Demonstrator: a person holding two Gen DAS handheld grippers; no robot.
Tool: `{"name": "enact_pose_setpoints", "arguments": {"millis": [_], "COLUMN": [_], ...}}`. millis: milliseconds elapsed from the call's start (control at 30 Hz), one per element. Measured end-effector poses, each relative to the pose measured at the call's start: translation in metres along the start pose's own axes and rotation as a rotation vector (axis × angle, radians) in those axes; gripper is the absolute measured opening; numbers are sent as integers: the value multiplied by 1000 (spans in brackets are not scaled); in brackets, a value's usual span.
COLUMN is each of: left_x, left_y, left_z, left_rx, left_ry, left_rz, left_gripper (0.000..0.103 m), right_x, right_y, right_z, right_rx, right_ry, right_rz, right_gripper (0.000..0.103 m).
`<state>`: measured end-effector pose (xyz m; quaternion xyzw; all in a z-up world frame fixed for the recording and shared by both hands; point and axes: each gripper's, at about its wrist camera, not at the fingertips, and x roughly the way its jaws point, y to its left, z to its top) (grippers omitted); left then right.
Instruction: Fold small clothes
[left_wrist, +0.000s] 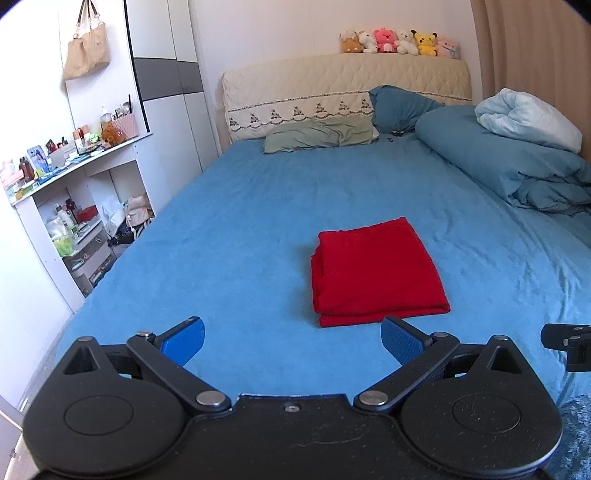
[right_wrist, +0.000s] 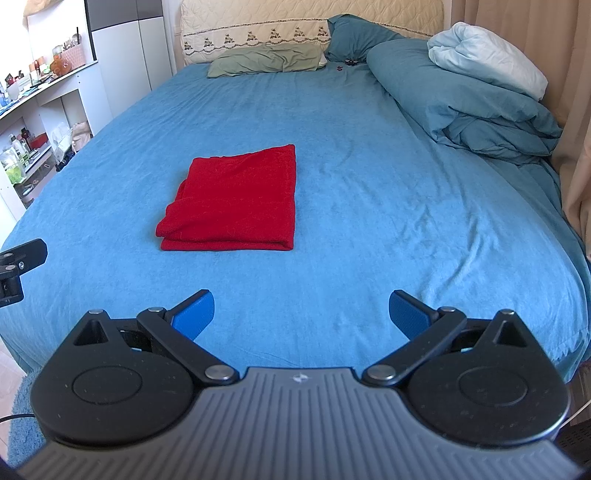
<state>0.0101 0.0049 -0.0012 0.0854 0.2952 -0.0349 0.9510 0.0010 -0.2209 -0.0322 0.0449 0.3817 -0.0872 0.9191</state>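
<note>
— On the headboard (left_wrist: 343, 79)?
— Six plush toys (left_wrist: 399, 42) in a row; below, a green pillow (left_wrist: 319, 134) beside a teal pillow (left_wrist: 400, 107).
— Along the right side?
— Bunched teal duvet (left_wrist: 502, 158), pale blanket (left_wrist: 528, 118) on top, curtain (right_wrist: 576, 110) behind.
— Left of the blue bedsheet (left_wrist: 258, 221)?
— Cluttered white shelves (left_wrist: 74, 177), beige handbag (left_wrist: 86, 53) hanging above.

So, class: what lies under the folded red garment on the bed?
The red garment lies flat on the blue bedsheet, which shows all around it. Its own lower layers peek out at the near edge. Anything between those layers or beneath it is covered and cannot be seen.
</note>
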Motion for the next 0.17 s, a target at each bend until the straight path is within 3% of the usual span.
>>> {"name": "enact_pose_setpoints", "arguments": {"millis": [167], "left_x": [1], "left_y": [6], "left_z": [0], "left_rx": [-17], "left_ry": [7], "left_rz": [-18], "left_gripper": [103], "right_x": [0], "right_y": [0], "right_z": [0], "right_rx": [1], "right_ry": [-1], "right_rz": [0], "right_gripper": [103]}}
